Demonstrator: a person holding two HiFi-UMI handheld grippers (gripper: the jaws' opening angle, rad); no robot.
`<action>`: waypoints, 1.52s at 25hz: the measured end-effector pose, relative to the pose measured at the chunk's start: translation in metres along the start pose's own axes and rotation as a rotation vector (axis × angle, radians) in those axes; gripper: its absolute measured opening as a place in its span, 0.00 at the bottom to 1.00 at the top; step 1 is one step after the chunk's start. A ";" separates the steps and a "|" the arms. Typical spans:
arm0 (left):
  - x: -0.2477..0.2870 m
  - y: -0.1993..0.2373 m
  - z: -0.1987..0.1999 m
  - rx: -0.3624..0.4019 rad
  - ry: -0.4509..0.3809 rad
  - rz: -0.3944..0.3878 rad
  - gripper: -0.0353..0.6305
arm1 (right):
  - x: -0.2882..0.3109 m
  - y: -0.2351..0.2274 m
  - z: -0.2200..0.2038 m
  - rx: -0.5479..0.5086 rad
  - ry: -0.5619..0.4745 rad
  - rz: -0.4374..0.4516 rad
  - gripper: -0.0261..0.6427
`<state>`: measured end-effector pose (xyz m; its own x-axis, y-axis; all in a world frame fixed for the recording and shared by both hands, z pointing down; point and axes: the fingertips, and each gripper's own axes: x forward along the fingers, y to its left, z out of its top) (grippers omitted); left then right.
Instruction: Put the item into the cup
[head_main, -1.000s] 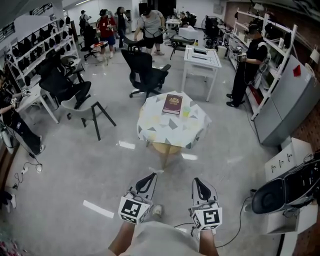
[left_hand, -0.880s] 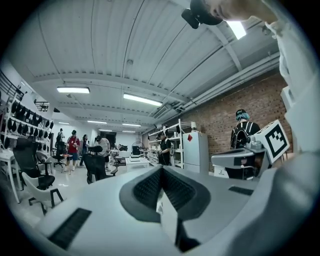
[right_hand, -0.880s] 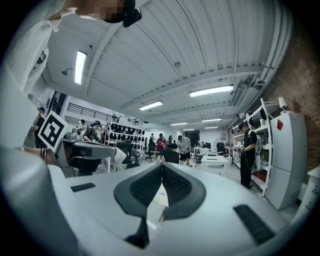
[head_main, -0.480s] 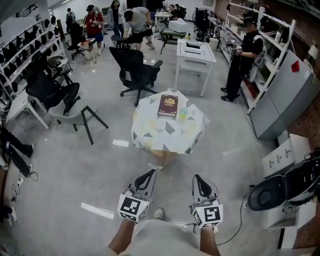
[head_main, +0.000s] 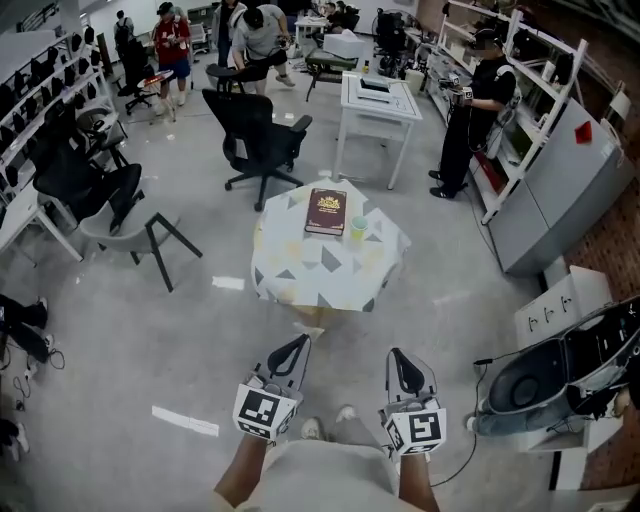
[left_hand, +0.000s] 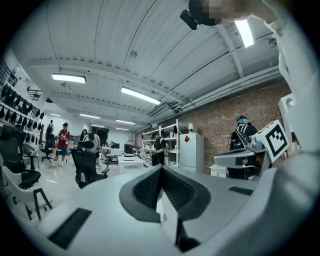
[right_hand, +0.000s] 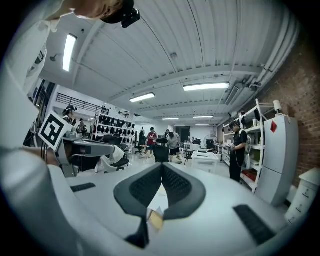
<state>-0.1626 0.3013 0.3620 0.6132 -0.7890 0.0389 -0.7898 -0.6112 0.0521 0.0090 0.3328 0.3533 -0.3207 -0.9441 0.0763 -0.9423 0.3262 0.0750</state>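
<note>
Some way ahead in the head view stands a small round table under a white cloth with grey and yellow triangles. On it lie a dark red book and, just right of the book, a pale green cup. I cannot make out any other item on the table at this distance. My left gripper and right gripper are held low and side by side over the floor, well short of the table. Both are shut with nothing between the jaws, as the left gripper and right gripper also show in their own views.
A black office chair and a white desk stand beyond the table. A grey chair is to the left. A person stands by shelves at the right, near a grey cabinet. A black case lies at my right.
The view has moved forward across the floor: the table and the room behind have drawn a little closer and shifted left. Both grippers keep the same shut pose.
</note>
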 end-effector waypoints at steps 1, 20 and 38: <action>0.002 0.001 0.000 -0.002 0.001 0.000 0.07 | 0.004 -0.001 0.001 -0.002 -0.002 0.001 0.05; 0.105 0.028 0.001 0.027 0.039 0.024 0.07 | 0.094 -0.069 -0.009 0.049 -0.018 0.048 0.05; 0.208 0.027 0.012 0.064 0.064 0.115 0.07 | 0.175 -0.155 -0.031 0.127 -0.019 0.159 0.05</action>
<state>-0.0566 0.1199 0.3599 0.5170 -0.8495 0.1049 -0.8530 -0.5216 -0.0200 0.1017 0.1187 0.3860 -0.4671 -0.8823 0.0583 -0.8837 0.4638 -0.0626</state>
